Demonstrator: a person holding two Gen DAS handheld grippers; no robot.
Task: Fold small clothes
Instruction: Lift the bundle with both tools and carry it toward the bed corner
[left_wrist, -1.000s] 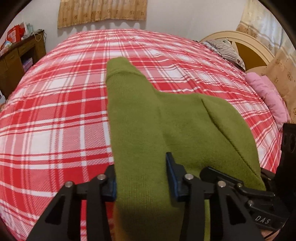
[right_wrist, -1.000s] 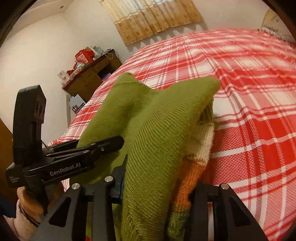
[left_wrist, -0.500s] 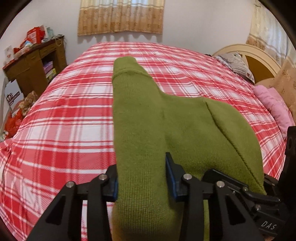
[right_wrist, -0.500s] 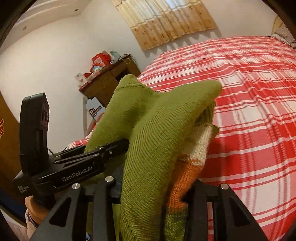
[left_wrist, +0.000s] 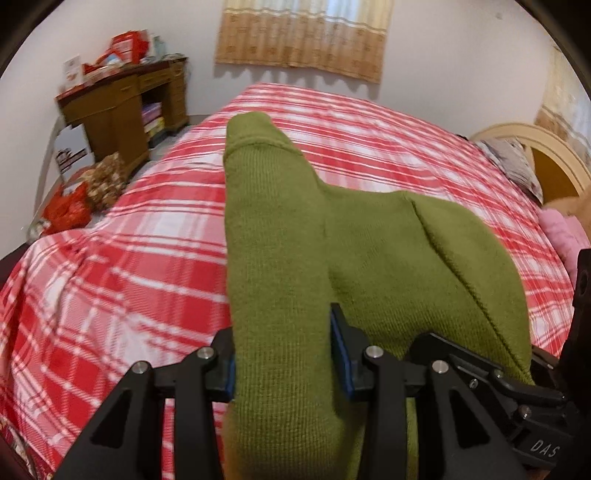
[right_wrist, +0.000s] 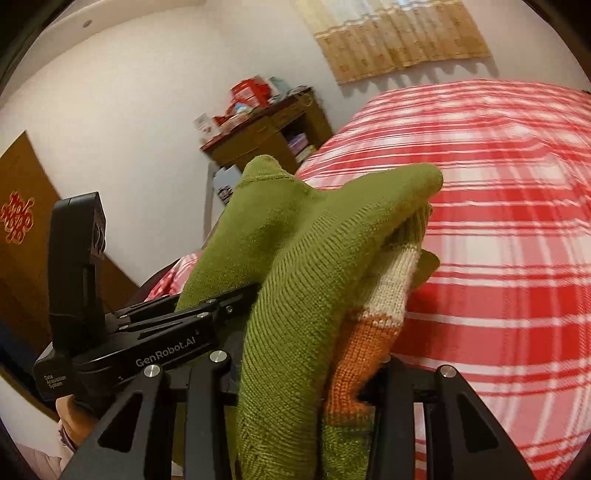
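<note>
A small green knitted sweater (left_wrist: 295, 266) with orange and white stripes (right_wrist: 384, 295) hangs bunched between both grippers above the red plaid bed (left_wrist: 129, 266). My left gripper (left_wrist: 284, 354) is shut on a thick fold of it, one sleeve sticking up ahead. My right gripper (right_wrist: 306, 373) is shut on another fold, green outside and the stripes on the inner side. The left gripper's body (right_wrist: 122, 350) shows at the left of the right wrist view, close beside the right one. Both sets of fingertips are buried in the knit.
The bed (right_wrist: 517, 221) fills the space ahead. A wooden desk (left_wrist: 122, 107) with red packages stands by the left wall, bags (left_wrist: 88, 184) on the floor beside it. Pink pillow (left_wrist: 565, 229) and headboard (left_wrist: 546, 147) at right. Curtained window (left_wrist: 303, 33) beyond.
Both grippers have risen and tilted up with the sweater held in them; more wall, desk and window show now. The grips have not changed.
</note>
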